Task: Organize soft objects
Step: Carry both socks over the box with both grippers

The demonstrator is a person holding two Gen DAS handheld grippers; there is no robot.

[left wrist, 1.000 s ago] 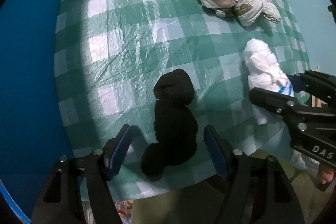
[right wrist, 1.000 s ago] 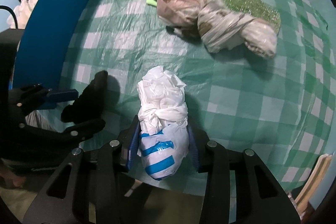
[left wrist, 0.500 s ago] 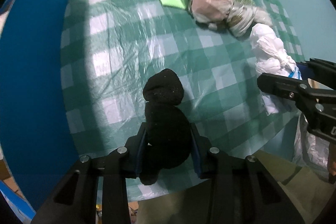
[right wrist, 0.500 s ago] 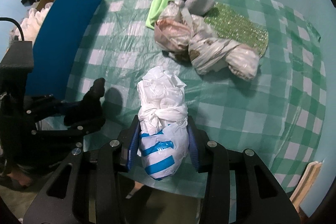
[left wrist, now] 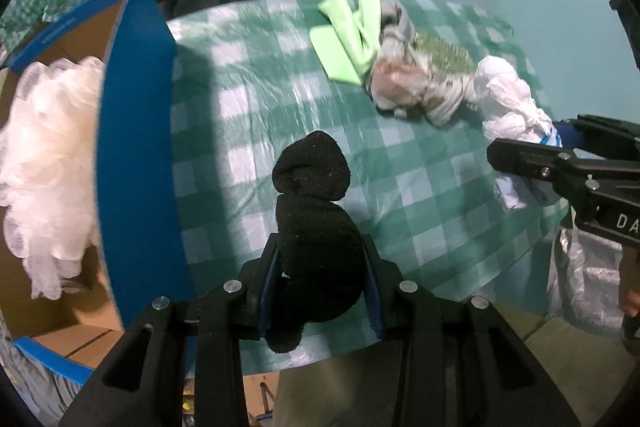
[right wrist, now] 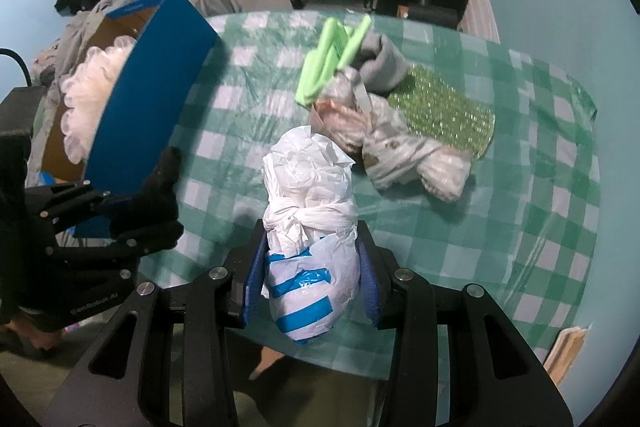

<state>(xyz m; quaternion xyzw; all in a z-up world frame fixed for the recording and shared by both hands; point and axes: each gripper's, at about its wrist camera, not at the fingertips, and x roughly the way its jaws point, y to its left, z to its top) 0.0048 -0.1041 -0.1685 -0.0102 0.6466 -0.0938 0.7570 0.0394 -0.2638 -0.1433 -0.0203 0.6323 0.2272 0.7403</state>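
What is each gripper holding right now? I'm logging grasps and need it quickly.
Left gripper: closed on the black sock bundle.
Right gripper: closed on the knotted white plastic bag with blue stripes.

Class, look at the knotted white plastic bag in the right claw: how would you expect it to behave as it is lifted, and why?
The white bag is probably light and squashy: it is crumpled thin plastic, knotted at the waist. It likely holds its lump shape, since the top stands up above the right claw. The glossy film may be slippery, though the pads pinch it on both sides.
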